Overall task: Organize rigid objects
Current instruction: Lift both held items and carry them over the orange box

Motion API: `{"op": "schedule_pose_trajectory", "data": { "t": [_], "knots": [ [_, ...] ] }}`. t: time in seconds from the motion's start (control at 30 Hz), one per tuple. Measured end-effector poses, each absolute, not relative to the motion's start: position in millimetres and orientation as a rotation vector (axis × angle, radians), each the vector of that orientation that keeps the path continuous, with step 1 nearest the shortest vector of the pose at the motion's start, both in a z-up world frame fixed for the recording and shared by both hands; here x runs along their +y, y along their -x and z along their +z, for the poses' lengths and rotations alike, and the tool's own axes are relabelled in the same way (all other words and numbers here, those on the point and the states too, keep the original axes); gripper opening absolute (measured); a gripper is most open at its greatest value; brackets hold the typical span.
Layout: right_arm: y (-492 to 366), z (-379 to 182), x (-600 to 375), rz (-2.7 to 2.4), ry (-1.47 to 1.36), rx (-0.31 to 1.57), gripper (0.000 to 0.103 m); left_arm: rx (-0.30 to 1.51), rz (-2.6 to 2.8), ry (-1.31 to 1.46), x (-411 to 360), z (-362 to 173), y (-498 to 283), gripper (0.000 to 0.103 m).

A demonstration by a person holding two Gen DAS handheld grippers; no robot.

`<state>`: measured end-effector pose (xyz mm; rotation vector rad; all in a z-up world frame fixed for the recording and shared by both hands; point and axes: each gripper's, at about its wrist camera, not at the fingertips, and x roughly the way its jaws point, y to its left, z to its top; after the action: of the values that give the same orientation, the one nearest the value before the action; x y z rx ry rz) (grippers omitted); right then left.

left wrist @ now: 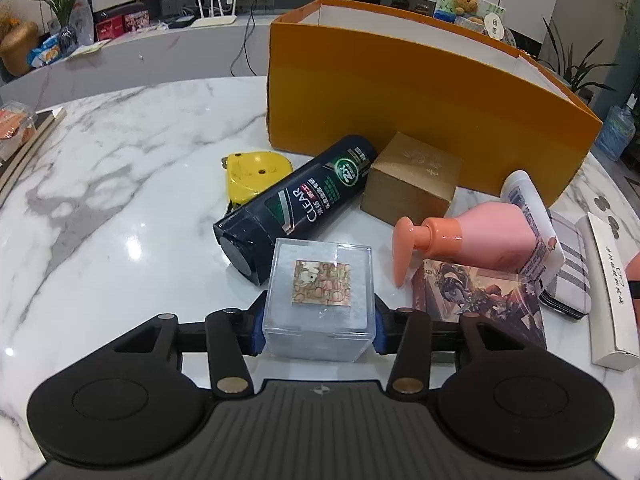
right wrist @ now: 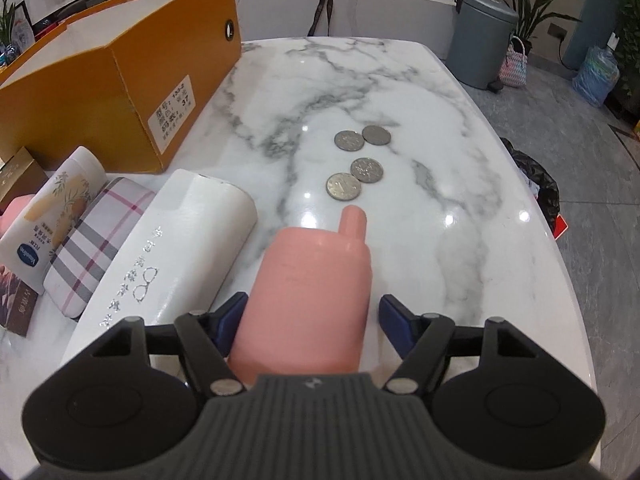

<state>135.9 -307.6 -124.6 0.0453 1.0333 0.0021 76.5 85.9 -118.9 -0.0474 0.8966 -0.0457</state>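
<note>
Roughly — 4 coins (right wrist: pixel 355 162), 2 pink bottles (right wrist: pixel 306 304), 1 orange box (right wrist: pixel 100 92).

The left gripper (left wrist: pixel 319 322), a black two-finger tool with blue pads, is pointing steeply downward, its pads pressing both sides of a clear plastic cube (left wrist: pixel 320 300). The right gripper (right wrist: pixel 308 322) is angling down likewise, jaws standing apart around a pink bottle (right wrist: pixel 308 288), the right pad clear of it.

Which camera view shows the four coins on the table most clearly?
The right wrist view. The four coins lie in the open on the marble table, beyond the pink bottle. The left wrist view shows only coin edges at the far right, mostly hidden behind the white box.
</note>
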Motion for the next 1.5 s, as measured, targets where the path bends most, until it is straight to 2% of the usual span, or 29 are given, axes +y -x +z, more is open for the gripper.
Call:
{"op": "schedule_pose_trajectory", "data": {
  "t": [0.17,0.43,0.7,0.93,1.33,1.5],
  "knots": [
    [-134.2,-122.8,-306.5,0.028,-0.032,1.017,0.058,0.898,-0.037,0.018,82.3,-117.2,-75.0,0.054],
    [-131.1,-113.5,-310.3,0.052,-0.073,1.013,0.057,0.852,-0.011,0.022,89.2,-92.8,-64.5,0.053],
    [-123.5,-64.2,-323.6,0.068,-0.18,0.933,0.057,0.785,-0.016,0.076,98.0,-36.1,-41.6,0.053],
    [-129.0,18.2,-311.9,0.153,-0.16,0.804,0.057,0.731,-0.069,0.026,94.3,50.2,-63.1,0.053],
    [-199.4,224.7,-267.0,0.304,-0.058,0.578,0.057,0.615,-0.179,-0.16,50.8,235.4,-152.6,0.053],
    [-236.4,279.0,-252.6,0.308,-0.031,0.517,0.057,0.55,-0.213,-0.196,33.0,272.9,-180.0,0.053]
  ]
}}
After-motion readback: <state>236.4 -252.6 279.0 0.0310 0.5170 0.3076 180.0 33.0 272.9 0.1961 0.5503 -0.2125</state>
